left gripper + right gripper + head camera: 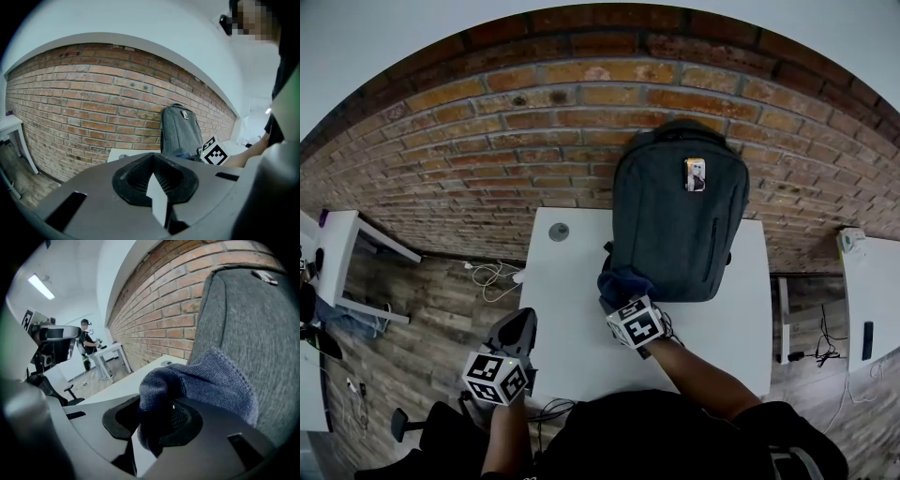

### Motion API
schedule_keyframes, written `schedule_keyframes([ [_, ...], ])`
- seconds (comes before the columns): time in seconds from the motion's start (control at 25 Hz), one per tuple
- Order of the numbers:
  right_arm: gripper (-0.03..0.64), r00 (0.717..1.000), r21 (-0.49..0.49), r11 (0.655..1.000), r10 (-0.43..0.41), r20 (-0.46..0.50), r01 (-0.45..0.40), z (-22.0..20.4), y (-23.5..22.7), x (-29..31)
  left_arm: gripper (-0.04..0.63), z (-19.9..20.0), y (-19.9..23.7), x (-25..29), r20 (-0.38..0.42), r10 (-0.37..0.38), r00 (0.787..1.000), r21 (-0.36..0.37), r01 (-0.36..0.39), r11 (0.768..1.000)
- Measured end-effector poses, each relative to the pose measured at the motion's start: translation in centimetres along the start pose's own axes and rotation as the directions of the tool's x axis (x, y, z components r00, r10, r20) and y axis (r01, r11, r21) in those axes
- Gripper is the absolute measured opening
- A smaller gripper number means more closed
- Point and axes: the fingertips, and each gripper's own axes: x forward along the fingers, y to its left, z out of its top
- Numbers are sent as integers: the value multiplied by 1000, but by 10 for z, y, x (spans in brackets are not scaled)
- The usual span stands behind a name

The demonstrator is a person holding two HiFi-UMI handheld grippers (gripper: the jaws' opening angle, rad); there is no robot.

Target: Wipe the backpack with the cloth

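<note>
Holds a dark blue cloth (624, 279) in the right gripper (625, 298), jaws clamped on a bunched fold of it. Puts the cloth at the lower left corner of the grey backpack (680, 216), touching it as far as can be seen. Backpack upright at the back of the white bench (572, 328), against the brick wall (525, 122).

Holds the left gripper (525, 323) off the left edge of the bench, well apart from the backpack, jaws together with nothing between them.

On the backpack's front, near the top, a small orange and white tag (696, 174). Set into the bench just left of the backpack, a round grey cap (559, 232). In the right gripper view, much of the backpack's lower part hidden behind the cloth.

Beside the bench, a wooden floor (431, 309) with white cables (492, 274) lying near the wall. Further left, another white table (342, 248); at the far right, one more white surface (867, 300). In the right gripper view, far down the room, a person (86, 345) beside a white table, an office chair (54, 357) nearer, and a strip light (40, 287) on the white ceiling.
</note>
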Motion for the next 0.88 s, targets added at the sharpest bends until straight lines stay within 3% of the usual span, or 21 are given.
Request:
schedule_keyframes([
  [0.28, 104, 995, 101, 990, -102, 2, 101, -2, 3, 22, -3, 2, 3, 9, -12, -26, 1000, 10, 26, 1000],
  [0.48, 104, 982, 218, 960, -187, 31, 176, 19, -5, 37, -3, -1, 10, 10, -22, -31, 999, 4, 32, 999],
  [0.64, 104, 961, 254, 939, -262, 88, 232, 44, -18, 43, -3, -4, 24, 7, -21, -15, 1000, -13, 15, 1000],
  [0.88, 104, 948, 316, 917, -293, 120, 244, 78, -33, 45, -3, -12, 36, 8, -15, -12, 1000, -42, 11, 999],
])
